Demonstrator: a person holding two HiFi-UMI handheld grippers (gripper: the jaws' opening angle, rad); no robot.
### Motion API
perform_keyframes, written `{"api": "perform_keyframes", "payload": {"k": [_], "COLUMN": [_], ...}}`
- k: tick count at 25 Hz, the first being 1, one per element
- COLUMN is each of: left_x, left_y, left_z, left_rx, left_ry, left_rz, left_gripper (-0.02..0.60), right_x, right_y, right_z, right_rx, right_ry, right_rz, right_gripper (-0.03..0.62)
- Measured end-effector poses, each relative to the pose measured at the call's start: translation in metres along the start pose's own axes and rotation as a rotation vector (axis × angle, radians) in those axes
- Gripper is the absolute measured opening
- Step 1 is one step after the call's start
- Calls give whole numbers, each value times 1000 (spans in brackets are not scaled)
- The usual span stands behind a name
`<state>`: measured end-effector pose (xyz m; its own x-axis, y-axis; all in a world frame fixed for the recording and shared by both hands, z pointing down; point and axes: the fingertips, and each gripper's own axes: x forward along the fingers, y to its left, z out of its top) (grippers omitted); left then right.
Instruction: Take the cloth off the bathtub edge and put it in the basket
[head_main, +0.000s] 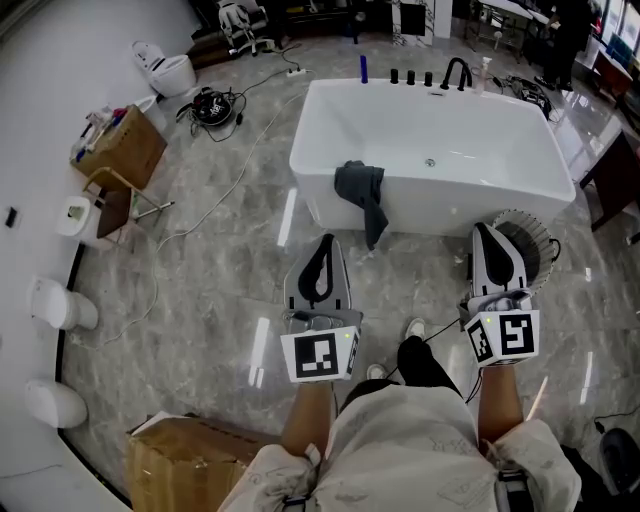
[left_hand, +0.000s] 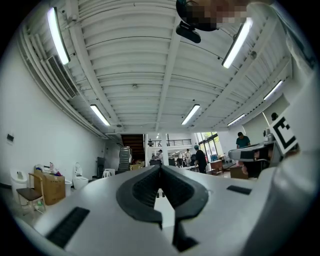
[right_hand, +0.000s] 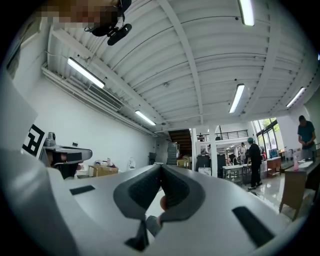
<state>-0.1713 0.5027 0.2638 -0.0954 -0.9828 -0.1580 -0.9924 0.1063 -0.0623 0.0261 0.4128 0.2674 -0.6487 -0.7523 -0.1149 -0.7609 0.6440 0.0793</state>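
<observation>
Both pairs of fingers are pressed together with nothing between them. The left gripper (head_main: 326, 242) shows its dark pads meeting along one seam in its own view (left_hand: 160, 167), and the right gripper (head_main: 484, 232) is closed the same way at its tips (right_hand: 161, 166). The person holds both roughly level above the marble floor (head_main: 200, 300), pointing at the white bathtub (head_main: 460, 182). The dark grey cloth (head_main: 362, 192) is draped over the tub's near edge, towards its left corner, with a tail hanging down the outer wall. That tail ends near the left gripper's tips, slightly to their right, without touching them. The right gripper is well apart from the cloth. Its tips are in front of the wire basket (head_main: 532, 240), which stands on the floor by the tub's near right corner.
</observation>
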Motion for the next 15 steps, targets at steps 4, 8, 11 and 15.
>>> {"api": "perform_keyframes", "payload": {"k": [4,8,11,15], "left_x": [7,25,44,78], "left_y": [4,10,13,10], "left_z": [-2,-7,-15,-24], "left_rx": [4,15,23,28], "left_ry": [6,9,26,37], "left_rz": [-1,5,7,4], "left_gripper": [3,3,3,3], "right_x": [11,33,53,79], "right_y": [2,1,-7,-27], "right_z": [-3,-11,-17,-31], "right_rx": [18,26,38,52], "right_ry": [-9,-6,-6,1], "right_rz": [12,25,33,37], "right_gripper": [-11,-12,-12,-12]}}
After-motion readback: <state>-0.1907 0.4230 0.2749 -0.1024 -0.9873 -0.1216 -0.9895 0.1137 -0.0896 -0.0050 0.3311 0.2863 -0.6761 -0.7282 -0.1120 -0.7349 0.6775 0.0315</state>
